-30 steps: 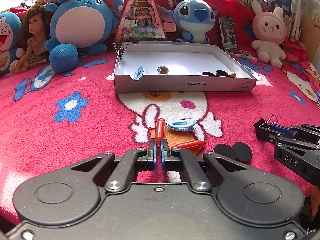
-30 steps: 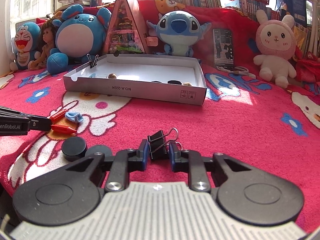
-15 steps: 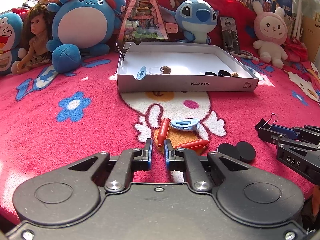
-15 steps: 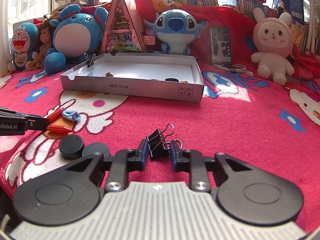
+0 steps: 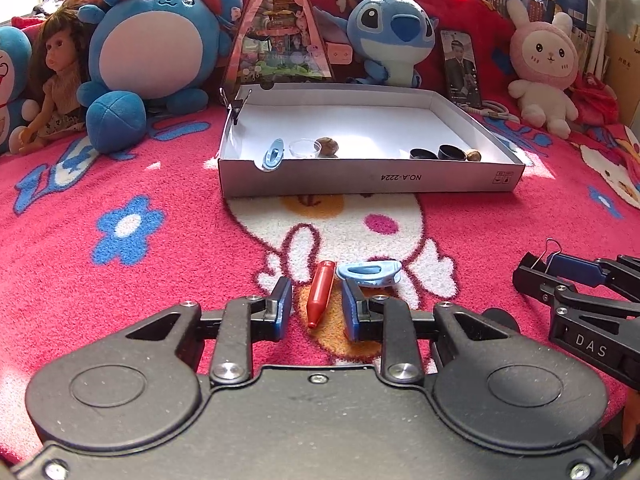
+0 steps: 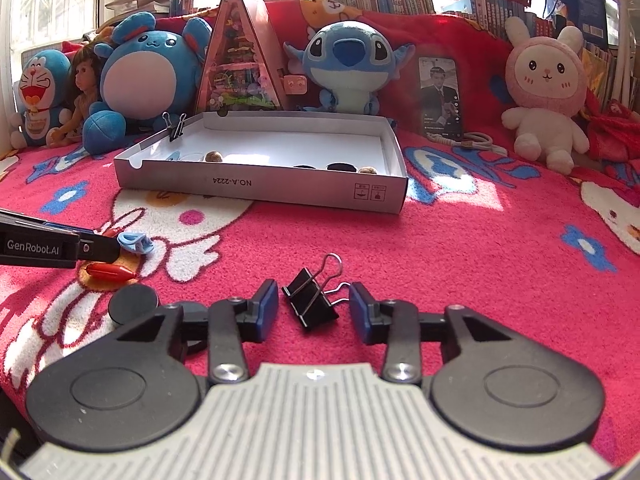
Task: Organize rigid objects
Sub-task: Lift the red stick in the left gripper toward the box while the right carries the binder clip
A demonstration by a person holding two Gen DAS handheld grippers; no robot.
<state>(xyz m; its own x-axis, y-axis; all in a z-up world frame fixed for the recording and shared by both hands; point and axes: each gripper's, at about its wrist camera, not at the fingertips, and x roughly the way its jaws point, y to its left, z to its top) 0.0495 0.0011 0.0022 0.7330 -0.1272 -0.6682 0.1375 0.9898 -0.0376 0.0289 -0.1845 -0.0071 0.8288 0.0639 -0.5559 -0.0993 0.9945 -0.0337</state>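
Both claws are low over the blanket (image 5: 120,288), in front of the box (image 5: 372,178), which serves as the landmark here. The left claw (image 5: 316,308) is spread a little and its jaws are opening; the red peg (image 5: 319,298) lies between them on the blanket, clear of both pads, well in front of the box's near wall. The blue clip (image 5: 370,273) lies just beside the peg's far end and very near the right-hand pad. The right claw (image 6: 313,312) is spread wider, also opening; the binder clip (image 6: 314,302) rests on the blanket between its pads, untouched, in front of the box's right half, with its wire handles pointing up and towards the right-hand pad.

The step in hand is judged to be a grasp of each small thing for carrying into the box. For the peg, the left claw should be centred on the thick middle of the body, with the blue clip left outside the jaws, so that only one thing is lifted. The peg is smooth and tapered, so a pinch near its tip may let it slide out. For the binder clip, the black body should be taken across its flat sides, not by the springy wire handles, which would let it swing. The pads should be lowered until they nearly brush the pile before they are closed. The box already holds another blue clip (image 5: 273,154), a clear cup (image 5: 305,148), nuts and black caps (image 5: 452,153) along its near wall; bare floor remains farther back.
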